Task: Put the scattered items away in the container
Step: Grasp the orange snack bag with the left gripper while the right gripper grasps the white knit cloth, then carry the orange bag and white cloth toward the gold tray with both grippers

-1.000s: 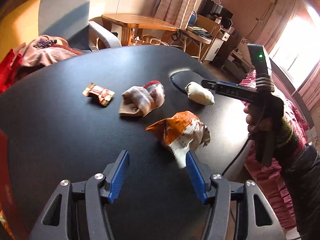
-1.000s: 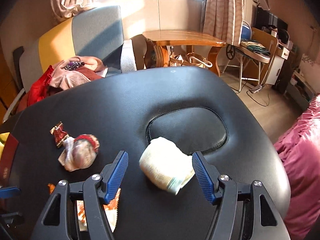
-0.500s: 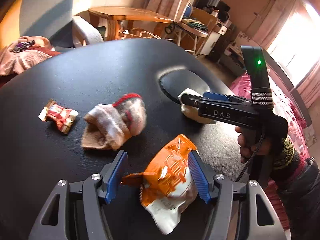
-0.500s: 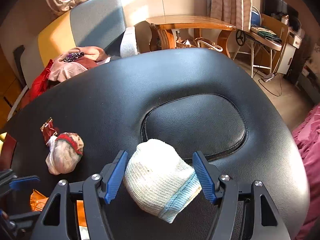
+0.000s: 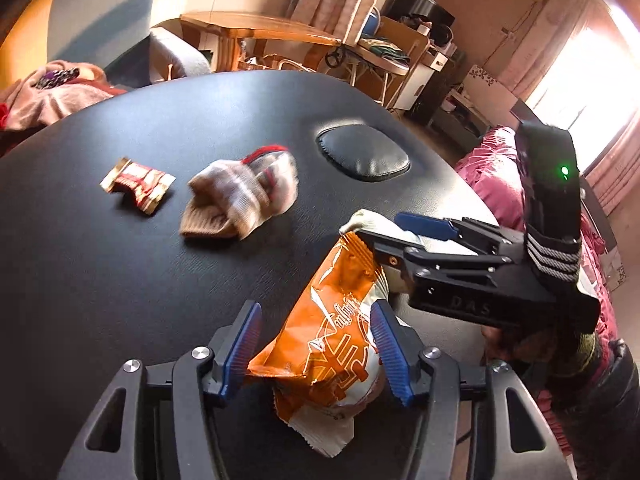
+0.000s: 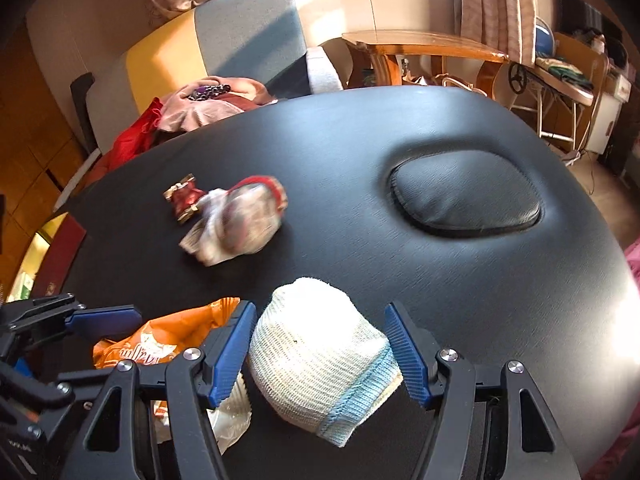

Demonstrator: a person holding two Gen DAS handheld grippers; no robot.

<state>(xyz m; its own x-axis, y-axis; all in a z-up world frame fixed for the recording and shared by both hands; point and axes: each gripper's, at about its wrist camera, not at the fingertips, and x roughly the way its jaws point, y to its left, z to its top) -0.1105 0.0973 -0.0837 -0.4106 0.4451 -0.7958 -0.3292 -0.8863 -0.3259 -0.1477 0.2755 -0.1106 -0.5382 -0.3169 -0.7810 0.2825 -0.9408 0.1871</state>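
An orange and white snack bag point(image 5: 332, 336) lies between the blue pads of my left gripper point(image 5: 316, 344), whose jaws are closed in against its sides. A rolled white sock with a light blue cuff point(image 6: 320, 356) sits between the pads of my right gripper point(image 6: 320, 348), which grips it. The right gripper also shows in the left wrist view point(image 5: 404, 232), just beyond the bag. A rolled brown and red sock point(image 5: 244, 196) and a small red and gold wrapper point(image 5: 138, 184) lie on the black padded table point(image 5: 100, 280). No container is in view.
An oval cushion insert point(image 6: 464, 200) sits in the table at the far right. A grey and yellow armchair point(image 6: 224, 52) with pink and red clothes point(image 6: 200, 104) stands behind the table. A wooden table point(image 6: 420, 46) and a pink bed point(image 5: 496, 168) lie beyond.
Both grippers have pulled back toward the near edge with their items between the pads. The pads have narrowed onto the snack bag and the white sock. The grippers are now closer together.
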